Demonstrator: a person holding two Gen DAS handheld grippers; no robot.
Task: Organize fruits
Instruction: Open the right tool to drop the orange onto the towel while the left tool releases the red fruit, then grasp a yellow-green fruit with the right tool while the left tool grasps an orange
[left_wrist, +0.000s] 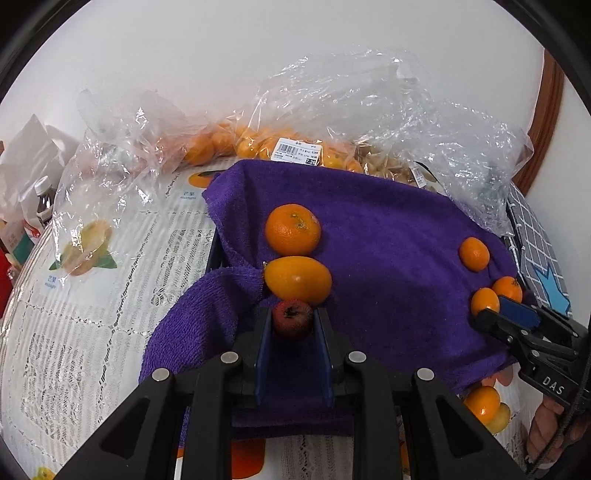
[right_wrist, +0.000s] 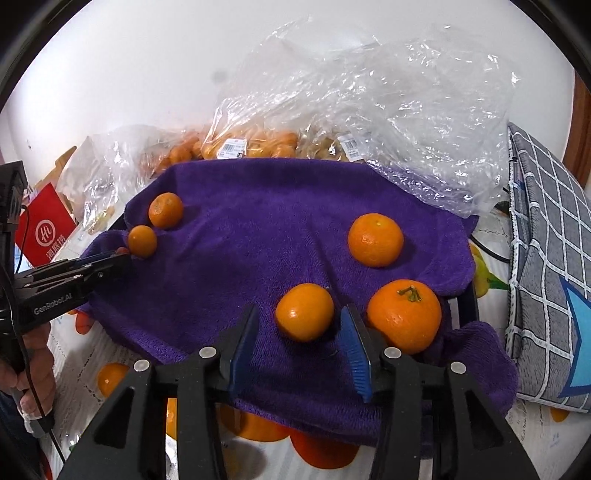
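Left wrist view: left gripper pinches a small, light, firm dark-red fruit across its middle; right gripper gapes around a smooth, slippery orange kumquat.

On the towel, three fruits line up at its left edge: a mandarin farthest, a kumquat touching it, a small fruit nearest. Three more sit at the right edge. Bags of fruit lie behind the towel.
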